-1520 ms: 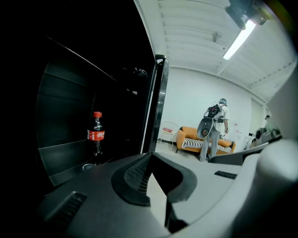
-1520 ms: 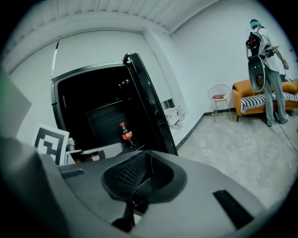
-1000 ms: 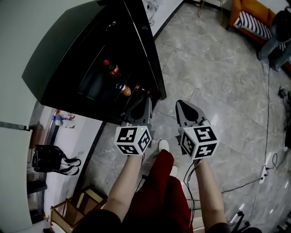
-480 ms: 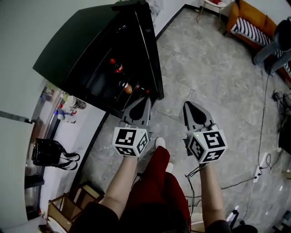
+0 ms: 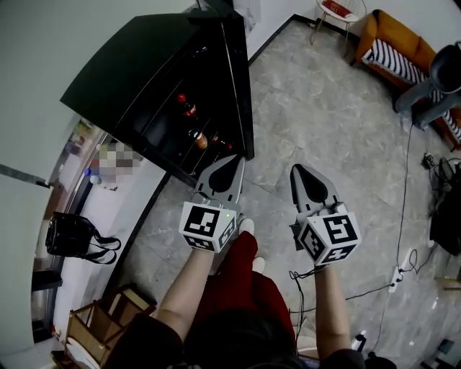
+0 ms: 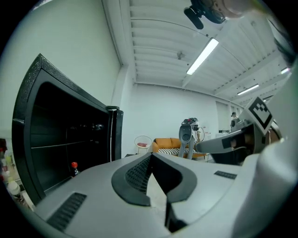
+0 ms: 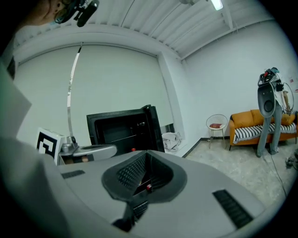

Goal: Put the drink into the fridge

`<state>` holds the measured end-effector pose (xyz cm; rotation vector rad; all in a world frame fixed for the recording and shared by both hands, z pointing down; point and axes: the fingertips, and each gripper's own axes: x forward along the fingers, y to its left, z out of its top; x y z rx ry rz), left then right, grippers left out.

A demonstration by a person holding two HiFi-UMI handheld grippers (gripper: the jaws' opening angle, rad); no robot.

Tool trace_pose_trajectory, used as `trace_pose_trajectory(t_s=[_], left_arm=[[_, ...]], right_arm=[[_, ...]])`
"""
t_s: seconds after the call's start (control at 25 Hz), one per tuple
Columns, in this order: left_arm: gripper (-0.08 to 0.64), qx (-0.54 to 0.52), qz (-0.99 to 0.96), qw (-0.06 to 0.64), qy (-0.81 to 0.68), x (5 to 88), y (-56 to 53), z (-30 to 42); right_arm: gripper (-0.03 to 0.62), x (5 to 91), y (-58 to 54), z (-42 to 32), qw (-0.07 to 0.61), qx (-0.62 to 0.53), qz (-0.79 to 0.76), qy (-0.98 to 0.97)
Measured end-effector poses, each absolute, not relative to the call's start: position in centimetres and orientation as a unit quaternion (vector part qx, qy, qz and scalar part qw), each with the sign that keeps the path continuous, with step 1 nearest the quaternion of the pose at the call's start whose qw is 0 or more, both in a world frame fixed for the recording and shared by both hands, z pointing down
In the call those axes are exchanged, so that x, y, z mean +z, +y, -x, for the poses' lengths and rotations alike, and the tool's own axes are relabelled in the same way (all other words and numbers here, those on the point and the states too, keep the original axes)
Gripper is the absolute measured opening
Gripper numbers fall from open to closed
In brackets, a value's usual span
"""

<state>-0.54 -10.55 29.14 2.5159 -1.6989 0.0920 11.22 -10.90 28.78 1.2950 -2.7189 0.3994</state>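
The black fridge (image 5: 137, 79) stands open at the upper left of the head view. On its shelves sit a red-capped drink bottle (image 5: 186, 107) and an orange bottle (image 5: 199, 140). My left gripper (image 5: 233, 161) is shut and holds nothing, its tips just in front of the fridge's lower edge. My right gripper (image 5: 297, 171) hangs beside it over the floor, jaws together and empty. The left gripper view has the fridge (image 6: 56, 135) on the left with a red-capped bottle (image 6: 73, 167) inside. The right gripper view faces the fridge (image 7: 121, 128) from farther off.
The fridge door (image 5: 239, 79) swings out toward the room. An orange sofa (image 5: 392, 39) and a small white chair (image 5: 335, 9) stand at the far right. Cables (image 5: 403, 270) trail over the marble floor. A black bag (image 5: 68, 238) and a wooden crate (image 5: 94, 328) sit at the left.
The head view has drifted, so the fridge sits a little higher and more to the right. Both grippers stay shut and empty; the right one has shifted slightly right.
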Motion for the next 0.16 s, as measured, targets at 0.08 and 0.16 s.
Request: trace_pose_trajectory(t_s=[0.08,0.16], left_arm=[[0.011,0.031,-0.828,0.052,-0.558,28.8,-10.5,0.7],[0.011,0.03,-0.828,0.054,-0.558,28.4,-10.3,0.9]], right_arm=[[0.018,28.0,-10.9,-11.1,0.054,0.115,-0.428,-0.895],[0.018,27.2,-10.9,-11.0,0.057,0.097,-0.429,-0.896]])
